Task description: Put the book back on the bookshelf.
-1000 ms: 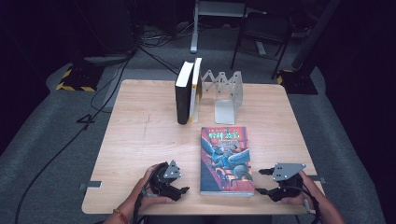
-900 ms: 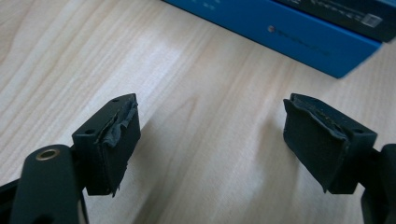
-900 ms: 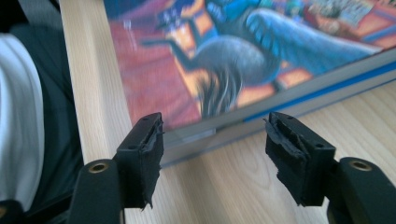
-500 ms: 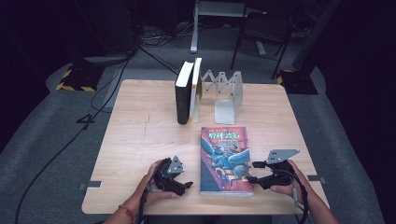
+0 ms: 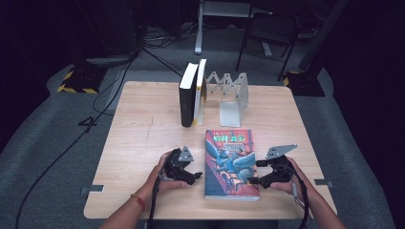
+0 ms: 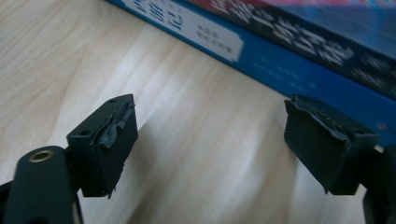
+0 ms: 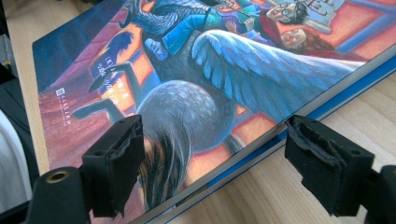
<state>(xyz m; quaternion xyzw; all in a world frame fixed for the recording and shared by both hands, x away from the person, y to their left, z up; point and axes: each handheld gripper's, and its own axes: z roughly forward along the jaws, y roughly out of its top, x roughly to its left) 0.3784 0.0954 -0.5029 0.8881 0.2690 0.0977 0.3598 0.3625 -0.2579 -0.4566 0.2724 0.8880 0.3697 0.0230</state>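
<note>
A book (image 5: 231,162) with a colourful cover lies flat on the near part of the wooden table (image 5: 143,138), between the two grippers. The left gripper (image 5: 195,177) is just beside the blue spine of the book, jaws spread, nothing between them. The right gripper (image 5: 253,172) stands at the other long edge; its jaws have just been opening and are spread around that edge without pressing it. Farther back, two books (image 5: 192,94) stand upright beside a metal bookend (image 5: 230,98).

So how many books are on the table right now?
3. One colourful book lies flat near the front edge between the two grippers. A black book and a white book stand upright at the back, beside the metal bookend.
</note>
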